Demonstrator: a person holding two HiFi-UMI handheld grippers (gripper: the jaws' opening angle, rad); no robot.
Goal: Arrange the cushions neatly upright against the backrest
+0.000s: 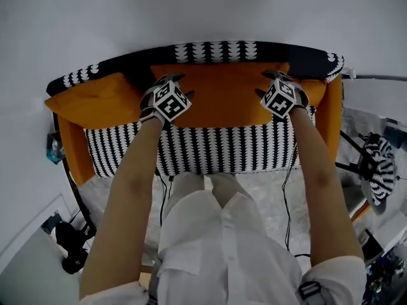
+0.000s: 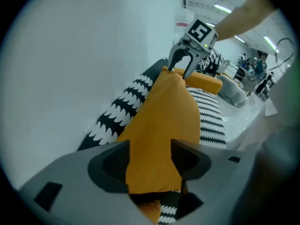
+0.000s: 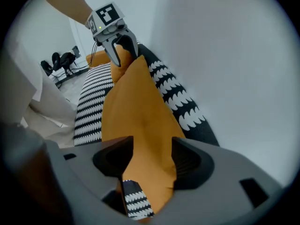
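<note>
Wall [image 1: 203, 5] close behind backrest [image 1: 216, 51], seat [image 1: 210, 148] front open

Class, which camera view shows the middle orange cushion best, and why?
The head view: the middle orange cushion shows nearly its full width, in front of the backrest. Each gripper view shows it only foreshortened, along its top edge, between the jaws.

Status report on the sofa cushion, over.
Both open: left gripper and right gripper straddle the cushion at its top edge. Cushion standing against the backrest. Nothing blocking it.
</note>
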